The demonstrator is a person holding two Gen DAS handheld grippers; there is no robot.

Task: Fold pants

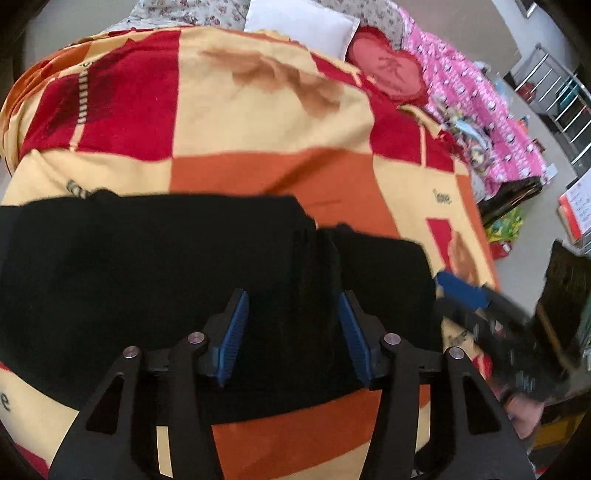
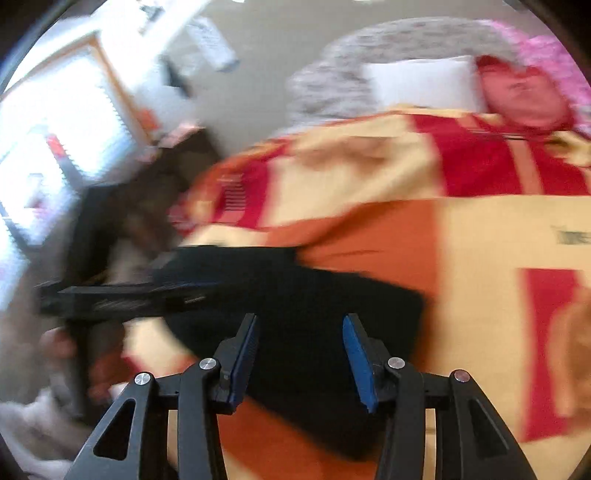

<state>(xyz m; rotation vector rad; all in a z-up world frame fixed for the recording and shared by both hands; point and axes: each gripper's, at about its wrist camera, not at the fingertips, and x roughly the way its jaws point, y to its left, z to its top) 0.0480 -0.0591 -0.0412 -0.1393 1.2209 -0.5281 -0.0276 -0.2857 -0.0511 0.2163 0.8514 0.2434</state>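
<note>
Black pants (image 1: 155,280) lie folded flat on a bed with a red, orange and cream blanket (image 1: 266,122). My left gripper (image 1: 293,299) is open and empty, hovering just above the pants' right part. The right gripper shows blurred at the pants' right edge in the left wrist view (image 1: 465,291). In the right wrist view the pants (image 2: 317,306) lie below my right gripper (image 2: 300,321), which is open and empty above them. The left gripper (image 2: 122,295) appears there as a blurred dark bar at the left.
A white pillow (image 1: 306,22), a red heart cushion (image 1: 391,70) and a pink quilt (image 1: 476,114) lie at the bed's far end. The bed's right edge drops to a floor with shelves (image 1: 554,92) and clutter. The right wrist view is motion-blurred.
</note>
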